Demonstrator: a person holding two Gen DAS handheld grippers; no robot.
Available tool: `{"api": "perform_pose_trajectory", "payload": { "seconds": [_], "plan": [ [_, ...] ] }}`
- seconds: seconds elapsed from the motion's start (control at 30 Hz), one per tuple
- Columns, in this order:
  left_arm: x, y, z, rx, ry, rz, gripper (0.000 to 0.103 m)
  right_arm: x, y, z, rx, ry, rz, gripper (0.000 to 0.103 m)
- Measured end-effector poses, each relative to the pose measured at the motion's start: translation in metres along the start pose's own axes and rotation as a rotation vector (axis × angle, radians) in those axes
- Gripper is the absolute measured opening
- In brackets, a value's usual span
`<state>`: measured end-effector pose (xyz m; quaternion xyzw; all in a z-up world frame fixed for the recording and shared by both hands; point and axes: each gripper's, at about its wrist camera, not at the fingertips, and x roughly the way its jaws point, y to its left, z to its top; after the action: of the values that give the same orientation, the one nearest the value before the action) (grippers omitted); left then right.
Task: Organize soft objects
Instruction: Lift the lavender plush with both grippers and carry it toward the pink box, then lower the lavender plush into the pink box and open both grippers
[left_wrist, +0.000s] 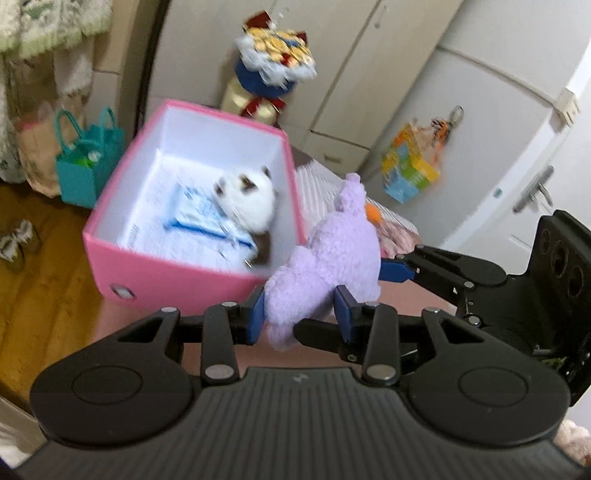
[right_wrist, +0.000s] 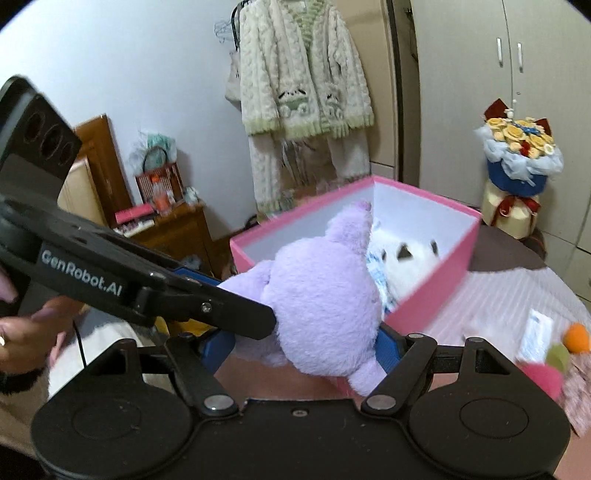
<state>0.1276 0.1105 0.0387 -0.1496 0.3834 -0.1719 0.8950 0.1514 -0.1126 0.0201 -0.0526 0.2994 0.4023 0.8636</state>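
The pink box (left_wrist: 155, 273) sits open on the worktop, a white plush (left_wrist: 245, 203) lying inside. Just near of its right corner, the purple plush (left_wrist: 332, 254) is pinched by both the left tongs (left_wrist: 301, 314) and the right tongs (right_wrist: 306, 350).

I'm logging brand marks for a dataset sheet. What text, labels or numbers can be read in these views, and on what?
"GenRobot.AI": white lettering on the black body of the left hand-held gripper, seen in the right wrist view.
Printed papers in the pink box: too blurred to read.
Colourful bag hanging on the cupboard: print too blurred to read.
Packet on the striped cloth: too small to read.
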Motion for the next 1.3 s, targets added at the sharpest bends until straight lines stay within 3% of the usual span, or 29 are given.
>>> {"api": "perform_pose_trajectory", "payload": {
  "seconds": [0.3,0.63,0.87,1.07,1.2,1.3],
  "plan": [
    [0.041,0.050,0.054,-0.058,-0.022,0.060,0.038,0.075,-0.038,0.041,0.122,0.029,0.070,0.081],
    [0.095,0.097,0.091,-0.183,-0.034,0.117,0.038,0.160,-0.076,0.098,-0.083,0.192,0.103,0.081],
    [0.125,0.101,0.112,-0.181,-0.052,0.199,0.038,0.200,-0.102,0.123,-0.173,0.279,0.146,0.083],
    [0.139,0.105,0.117,-0.238,-0.041,0.231,0.036,0.224,-0.114,0.132,-0.222,0.339,0.170,0.083],
    [0.136,0.094,0.115,-0.170,-0.085,0.311,0.049,0.224,-0.114,0.130,-0.228,0.322,0.131,0.084],
    [0.125,0.086,0.111,-0.121,-0.105,0.336,0.057,0.218,-0.111,0.128,-0.231,0.306,0.060,0.093]
  ]
}}
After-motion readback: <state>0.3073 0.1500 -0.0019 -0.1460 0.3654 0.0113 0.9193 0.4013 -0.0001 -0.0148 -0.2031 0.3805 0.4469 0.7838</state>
